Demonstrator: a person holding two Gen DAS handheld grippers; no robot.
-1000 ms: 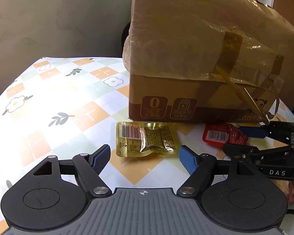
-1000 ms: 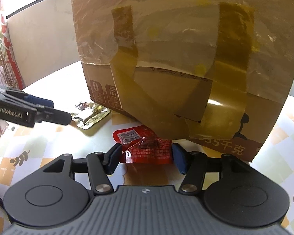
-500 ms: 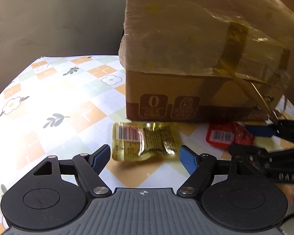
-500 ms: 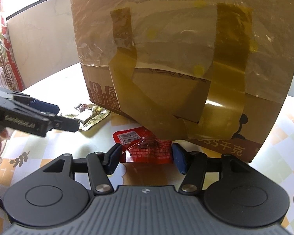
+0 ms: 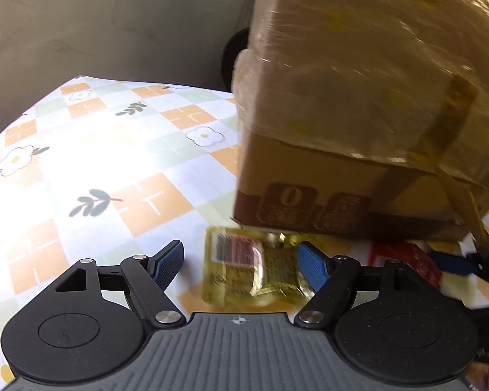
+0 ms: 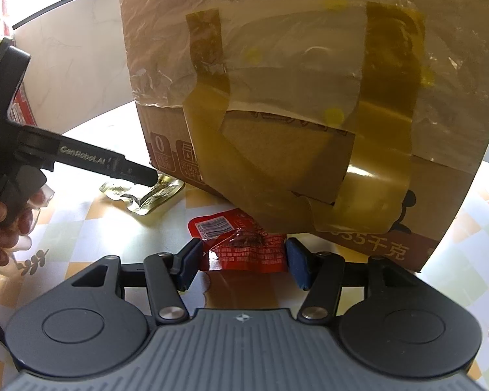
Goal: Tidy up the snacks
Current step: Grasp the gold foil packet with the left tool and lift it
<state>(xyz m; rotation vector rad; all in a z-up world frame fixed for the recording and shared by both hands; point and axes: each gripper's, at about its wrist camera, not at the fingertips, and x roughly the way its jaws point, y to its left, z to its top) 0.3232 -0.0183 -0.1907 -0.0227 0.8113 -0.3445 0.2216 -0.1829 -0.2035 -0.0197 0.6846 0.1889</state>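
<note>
Our left gripper [image 5: 240,265] has its blue-padded fingers [image 5: 166,264] spread apart, with the yellow snack packet [image 5: 251,273] lying flat on the table [image 5: 114,169] between them. The right-hand pad sits at the packet's edge, though blur keeps us from telling whether it touches; the left-hand pad stands clear of the packet. The packet's far end reaches up to the bottom edge of the cardboard box [image 5: 358,114], which is wrapped in clear film and strapped with brownish tape.

Our right gripper [image 6: 241,262] is likewise released, its fingers [image 6: 187,265] parted on either side of the red snack packet [image 6: 244,247]. That packet rests on the table just in front of the same box [image 6: 293,97], its far end tucked beneath a loose flap of tape; both pads look very near its sides, and we cannot tell if they make contact.

From the right wrist camera we see the left gripper [image 6: 146,177] reaching in from the left, its tip over the yellow packet [image 6: 146,194] beside the box's corner, with our left hand [image 6: 3,221] wrapped around its handle. The table wears a cloth checked in orange and pale green with flowers and leaves.
</note>
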